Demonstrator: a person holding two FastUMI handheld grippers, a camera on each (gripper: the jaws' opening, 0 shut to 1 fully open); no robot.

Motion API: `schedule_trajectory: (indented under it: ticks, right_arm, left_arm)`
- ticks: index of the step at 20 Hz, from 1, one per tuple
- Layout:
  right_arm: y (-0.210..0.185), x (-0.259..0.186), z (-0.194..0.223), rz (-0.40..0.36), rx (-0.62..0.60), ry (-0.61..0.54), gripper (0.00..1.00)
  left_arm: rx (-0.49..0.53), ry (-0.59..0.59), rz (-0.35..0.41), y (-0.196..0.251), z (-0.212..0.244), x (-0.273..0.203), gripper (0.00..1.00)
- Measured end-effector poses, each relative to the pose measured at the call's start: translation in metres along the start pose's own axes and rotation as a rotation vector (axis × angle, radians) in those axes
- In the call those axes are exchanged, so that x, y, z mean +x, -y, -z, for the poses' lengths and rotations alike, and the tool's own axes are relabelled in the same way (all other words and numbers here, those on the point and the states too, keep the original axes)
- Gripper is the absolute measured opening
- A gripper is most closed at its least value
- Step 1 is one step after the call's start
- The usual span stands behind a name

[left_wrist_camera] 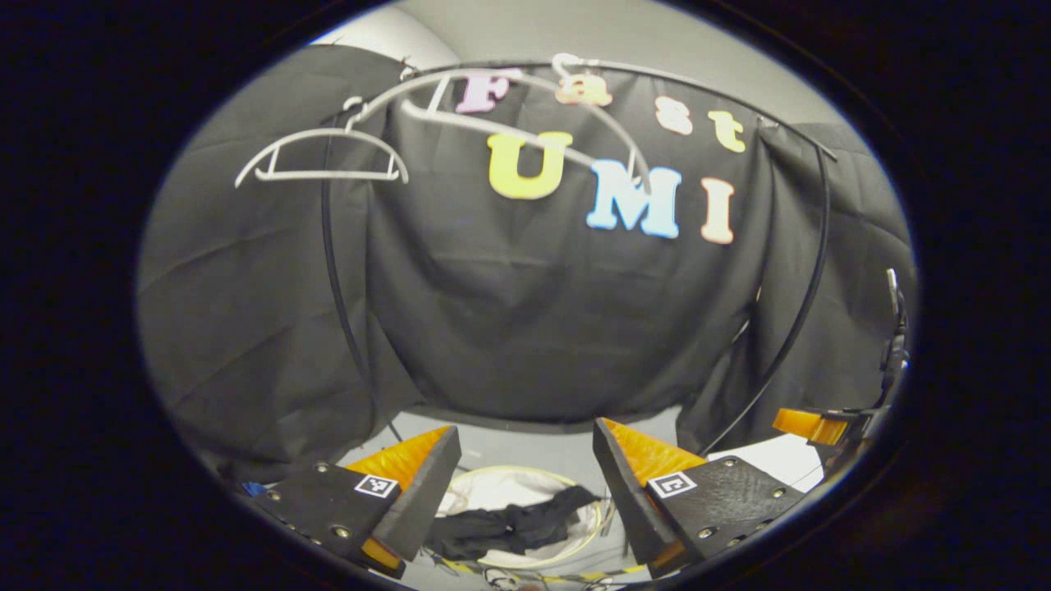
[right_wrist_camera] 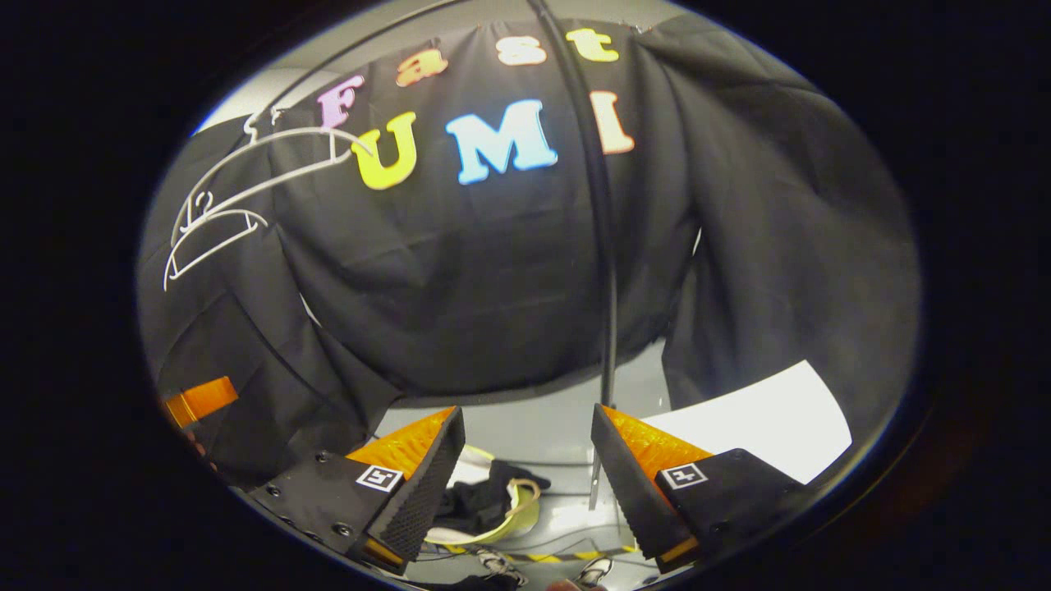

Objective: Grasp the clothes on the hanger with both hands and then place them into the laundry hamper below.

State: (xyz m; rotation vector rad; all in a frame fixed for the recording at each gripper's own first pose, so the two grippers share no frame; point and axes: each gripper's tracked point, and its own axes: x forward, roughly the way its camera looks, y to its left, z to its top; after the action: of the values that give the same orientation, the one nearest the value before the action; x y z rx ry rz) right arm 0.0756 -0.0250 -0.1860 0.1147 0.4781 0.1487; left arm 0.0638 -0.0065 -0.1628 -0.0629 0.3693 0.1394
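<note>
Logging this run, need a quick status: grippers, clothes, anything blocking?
Left gripper open, right gripper open, both empty. Dark clothes already in the hamper below. Hangers bare on the rail. Nothing in the way.

Matt black cloth garment [left_wrist_camera: 509,525] lies crumpled in the pale, soft-sided hamper [left_wrist_camera: 566,554]; above it hang smooth white plastic hangers [left_wrist_camera: 320,156].

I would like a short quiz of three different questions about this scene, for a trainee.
1. True or false: the white hangers on the rail carry clothes.
2. Where does the dark garment lie? A) on a hanger B) in the laundry hamper C) between the tongs
3. Fill in: both the left tongs and the right tongs stand ____.

Key: 1 false; 2 B; 3 open.
</note>
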Motion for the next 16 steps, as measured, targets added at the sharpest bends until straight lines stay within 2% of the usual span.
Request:
schedule_trajectory:
  ticks: [5, 6, 7, 8, 11, 12, 13, 16]
  right_arm:
    - [0.014, -0.029, -0.067, -0.071, -0.047, 0.194, 0.98]
    - [0.015, -0.036, -0.081, -0.085, -0.044, 0.228, 0.93]
    - [0.015, -0.042, -0.094, -0.094, -0.036, 0.259, 0.93]
    - [0.015, -0.048, -0.107, -0.095, -0.022, 0.287, 0.98]
    - [0.019, -0.079, -0.131, -0.063, 0.032, 0.386, 0.98]
    - [0.018, -0.086, -0.141, -0.053, 0.049, 0.424, 0.92]
    - [0.02, -0.092, -0.149, -0.035, 0.058, 0.457, 0.98]
    - [0.028, -0.109, -0.159, 0.046, 0.015, 0.505, 0.98]
  left_arm:
    - [0.004, 0.203, -0.055, 0.036, -0.081, -0.054, 0.92]
    - [0.007, 0.242, -0.057, 0.042, -0.095, -0.065, 0.92]
    - [0.007, 0.269, -0.041, 0.05, -0.106, -0.076, 0.92]
    - [-0.003, 0.285, -0.006, 0.06, -0.113, -0.085, 0.92]
    - [0.002, 0.346, 0.068, 0.084, -0.143, -0.115, 0.92]
    - [0.02, 0.374, 0.07, 0.084, -0.153, -0.123, 0.93]
    - [0.034, 0.399, 0.074, 0.085, -0.163, -0.129, 0.93]
    - [0.018, 0.344, 0.131, 0.089, -0.165, -0.131, 0.93]
